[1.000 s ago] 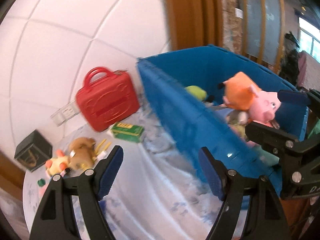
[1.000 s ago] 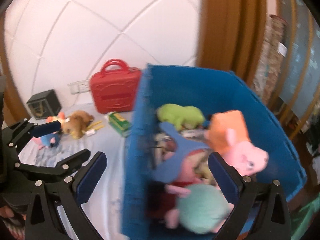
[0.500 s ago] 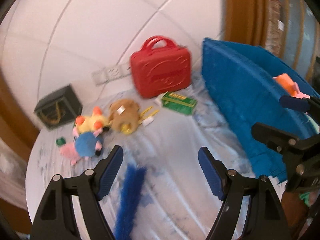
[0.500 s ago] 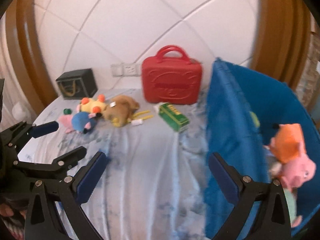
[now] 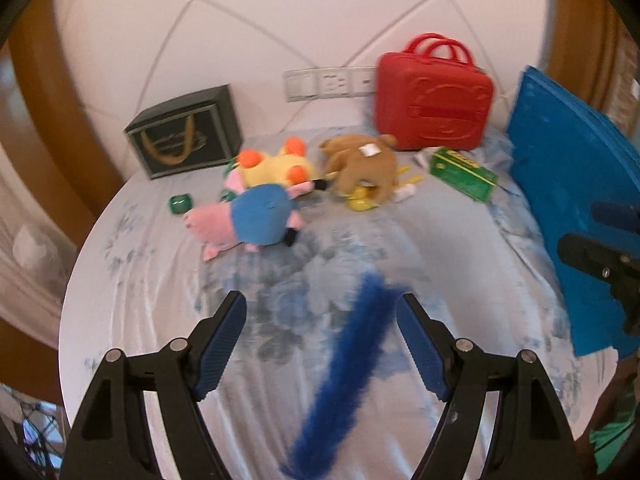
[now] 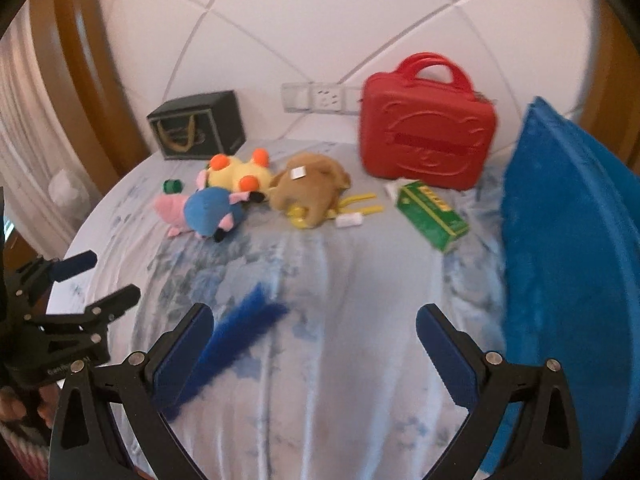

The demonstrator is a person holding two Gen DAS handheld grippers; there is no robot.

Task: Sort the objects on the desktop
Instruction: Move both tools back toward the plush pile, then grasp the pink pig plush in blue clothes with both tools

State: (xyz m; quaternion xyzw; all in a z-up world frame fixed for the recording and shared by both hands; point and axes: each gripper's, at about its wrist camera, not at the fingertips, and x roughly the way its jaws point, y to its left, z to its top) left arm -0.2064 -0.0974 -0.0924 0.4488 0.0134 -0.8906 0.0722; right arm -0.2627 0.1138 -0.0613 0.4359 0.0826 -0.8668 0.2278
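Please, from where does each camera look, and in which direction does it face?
Left wrist view: sits on the left tongs, looks down across the table; own open fingers show, right tongs at the right edge.
Right wrist view: sits on the right tongs, same direction; own open fingers show, left tongs and a hand at the left edge.
Shared: red case, plush toys, green box, blue bin, blue fuzzy strip.

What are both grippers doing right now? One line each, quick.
Left gripper: jaws open, holding nothing; a fuzzy blue strip lies between them, untouched.
Right gripper: jaws open, holding nothing.
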